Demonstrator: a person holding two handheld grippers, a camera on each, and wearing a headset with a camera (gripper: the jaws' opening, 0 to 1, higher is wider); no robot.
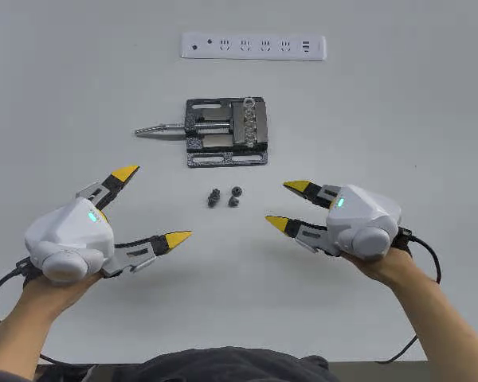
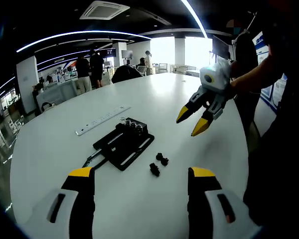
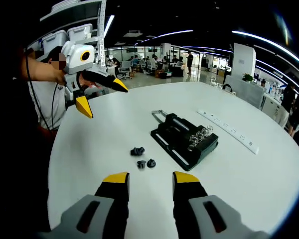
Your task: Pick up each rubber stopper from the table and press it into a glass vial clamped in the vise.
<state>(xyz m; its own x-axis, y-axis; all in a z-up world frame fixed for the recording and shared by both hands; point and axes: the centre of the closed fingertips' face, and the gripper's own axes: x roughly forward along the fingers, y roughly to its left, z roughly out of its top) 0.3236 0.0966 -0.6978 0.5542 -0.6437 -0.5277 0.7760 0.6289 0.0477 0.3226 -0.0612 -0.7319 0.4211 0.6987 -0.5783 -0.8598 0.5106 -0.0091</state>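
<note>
vials (image 1: 249,121) in vise (image 1: 211,142) hard to count

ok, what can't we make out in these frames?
- Rubber stoppers: too small in the head view; which way up each lies is unclear.
- Glass vials: tiny clear glass in the right gripper view; can't tell whether any is already stoppered.
- Vise: too far off in the left gripper view to see how firmly it clamps the vials.
</note>
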